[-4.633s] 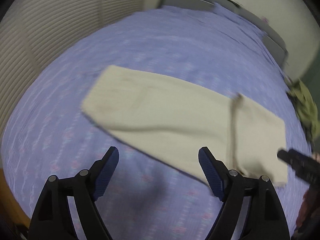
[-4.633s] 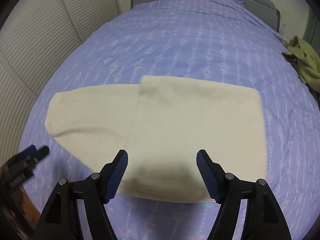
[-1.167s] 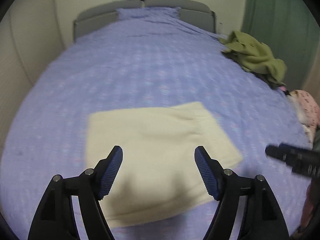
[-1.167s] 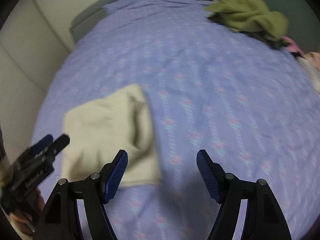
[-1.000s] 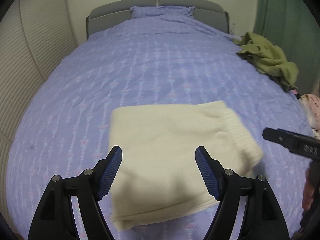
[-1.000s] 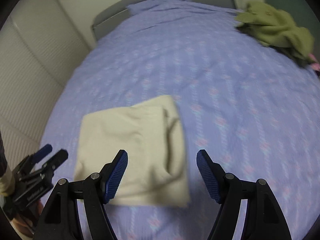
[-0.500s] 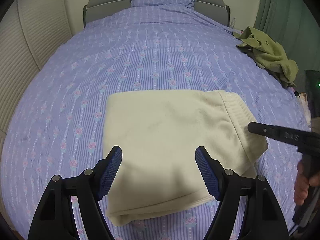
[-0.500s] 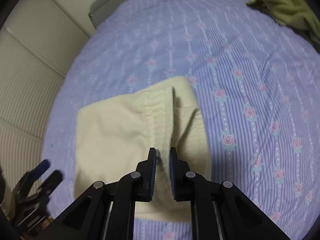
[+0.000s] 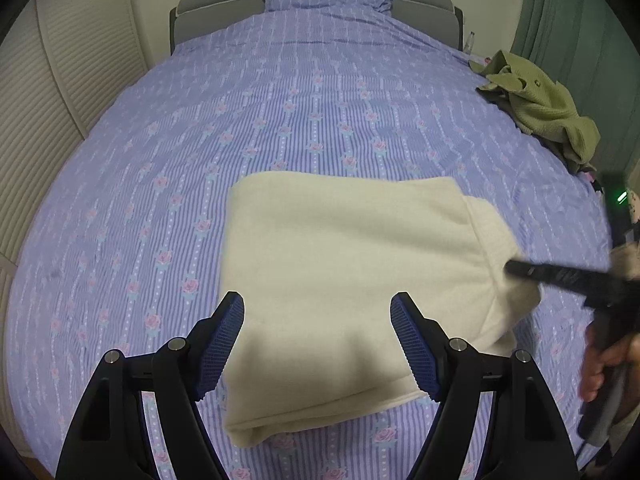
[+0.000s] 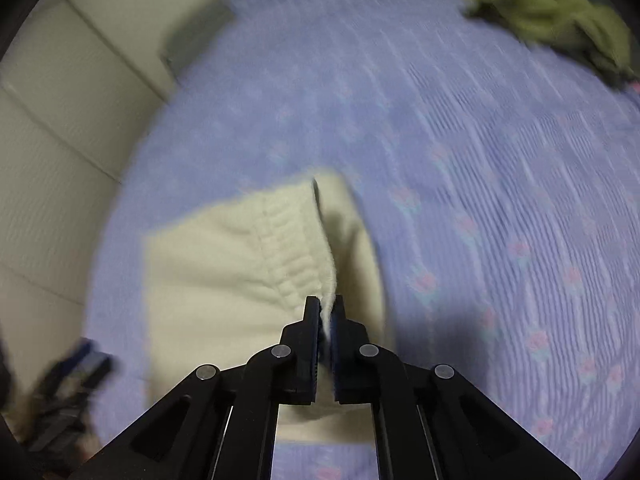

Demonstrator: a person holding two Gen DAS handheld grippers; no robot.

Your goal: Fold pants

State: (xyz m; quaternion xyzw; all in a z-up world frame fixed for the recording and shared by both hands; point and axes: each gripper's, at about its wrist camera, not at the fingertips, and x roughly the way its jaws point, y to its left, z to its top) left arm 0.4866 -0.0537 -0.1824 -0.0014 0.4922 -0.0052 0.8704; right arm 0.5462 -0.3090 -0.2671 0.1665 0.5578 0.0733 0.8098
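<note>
Cream fleece pants point(image 9: 344, 264) lie folded into a thick rectangle on the purple floral bedspread point(image 9: 280, 112). My left gripper point(image 9: 318, 340) is open and empty, hovering just above the near edge of the pants. My right gripper point(image 10: 325, 312) is shut on the ribbed waistband edge of the pants point(image 10: 256, 264) and lifts that upper layer slightly. The right gripper also shows in the left wrist view point(image 9: 520, 270), at the right end of the pants. The left gripper appears blurred at the lower left of the right wrist view point(image 10: 80, 364).
A crumpled olive green garment point(image 9: 540, 108) lies at the bed's right edge. A grey headboard point(image 9: 224, 4) stands at the far end. A white slatted wardrobe point(image 9: 48, 92) runs along the left, a green curtain point(image 9: 568, 28) on the right.
My right gripper went from open to shut on the waistband edge and is raising it. My left gripper stayed open and moved a little closer to the pants.
</note>
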